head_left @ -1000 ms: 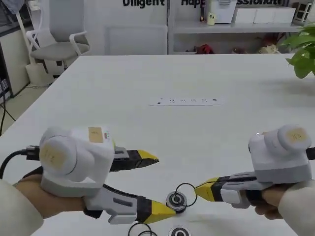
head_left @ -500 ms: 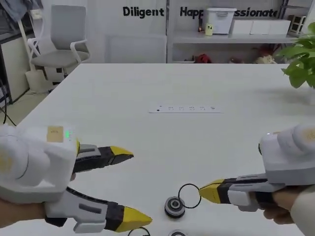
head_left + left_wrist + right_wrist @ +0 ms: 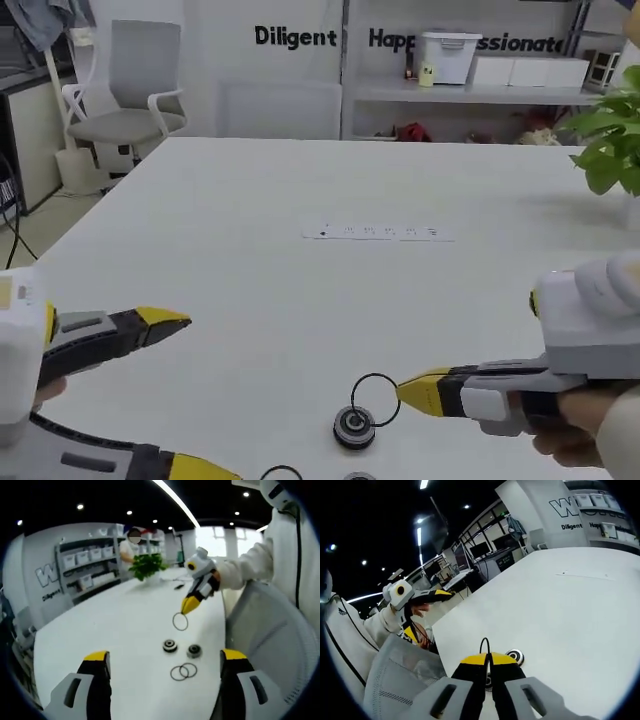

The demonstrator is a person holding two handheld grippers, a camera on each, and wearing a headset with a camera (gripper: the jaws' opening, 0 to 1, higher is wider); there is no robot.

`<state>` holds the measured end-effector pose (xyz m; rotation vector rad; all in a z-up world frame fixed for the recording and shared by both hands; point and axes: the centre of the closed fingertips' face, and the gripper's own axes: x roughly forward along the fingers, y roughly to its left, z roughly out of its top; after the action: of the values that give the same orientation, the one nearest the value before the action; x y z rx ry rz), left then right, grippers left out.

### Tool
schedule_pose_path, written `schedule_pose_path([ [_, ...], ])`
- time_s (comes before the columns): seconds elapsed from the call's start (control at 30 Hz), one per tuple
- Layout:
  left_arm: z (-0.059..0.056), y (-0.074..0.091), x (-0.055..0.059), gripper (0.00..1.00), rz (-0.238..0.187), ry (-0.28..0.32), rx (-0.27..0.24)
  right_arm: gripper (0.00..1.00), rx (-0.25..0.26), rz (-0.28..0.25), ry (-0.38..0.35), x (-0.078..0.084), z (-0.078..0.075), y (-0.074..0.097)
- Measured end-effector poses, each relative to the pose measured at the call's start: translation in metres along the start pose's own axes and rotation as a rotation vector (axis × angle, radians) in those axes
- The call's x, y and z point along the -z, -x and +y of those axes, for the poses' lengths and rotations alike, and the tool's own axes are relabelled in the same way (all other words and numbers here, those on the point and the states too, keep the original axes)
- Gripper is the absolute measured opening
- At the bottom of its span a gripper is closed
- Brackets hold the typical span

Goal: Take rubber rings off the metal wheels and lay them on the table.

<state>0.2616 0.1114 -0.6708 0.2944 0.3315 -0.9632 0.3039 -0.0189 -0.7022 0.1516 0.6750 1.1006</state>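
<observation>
White table (image 3: 300,300), office shelves (image 3: 480,90) behind. Pinched shut on a rubber ring (image 3: 374,376), the right gripper (image 3: 405,390) has lifted it clear of its wheel (image 3: 354,425). The left gripper (image 3: 210,395), jaws wide, has drawn back. The ring looks ready to lay down.

Matt table (image 3: 300,290), shiny metal wheel (image 3: 354,424), rubber ring (image 3: 376,375)

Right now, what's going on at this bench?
A person works at a white table with a gripper in each hand. The right gripper is shut on a black rubber ring, holding it in the air clear of two metal wheels below. The left gripper is open and off to the side, holding nothing. Two more rings lie overlapping on the table beside the wheels.
</observation>
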Motion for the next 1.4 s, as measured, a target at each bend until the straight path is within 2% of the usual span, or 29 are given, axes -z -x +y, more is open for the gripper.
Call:
schedule_pose_path([
  [0.2,0.002,0.009,0.01,1.0,-0.008,0.041,-0.044,0.0,-0.025,0.009,0.01,-0.002,0.015,-0.006],
  [0.33,0.004,0.013,0.014,1.0,-0.019,0.068,-0.073,0.0,-0.045,0.014,0.013,-0.002,0.024,-0.01],
  [0.77,-0.015,0.007,0.032,1.0,-0.012,0.12,-0.063,0.0,-0.104,0.053,0.024,0.004,0.042,-0.028],
  [1.03,-0.016,0.013,0.038,1.0,-0.019,0.143,-0.077,0.0,-0.142,0.085,0.036,0.011,0.055,-0.043],
  [1.4,-0.019,0.019,0.043,1.0,-0.029,0.168,-0.092,0.0,-0.189,0.156,0.058,0.032,0.074,-0.071],
])
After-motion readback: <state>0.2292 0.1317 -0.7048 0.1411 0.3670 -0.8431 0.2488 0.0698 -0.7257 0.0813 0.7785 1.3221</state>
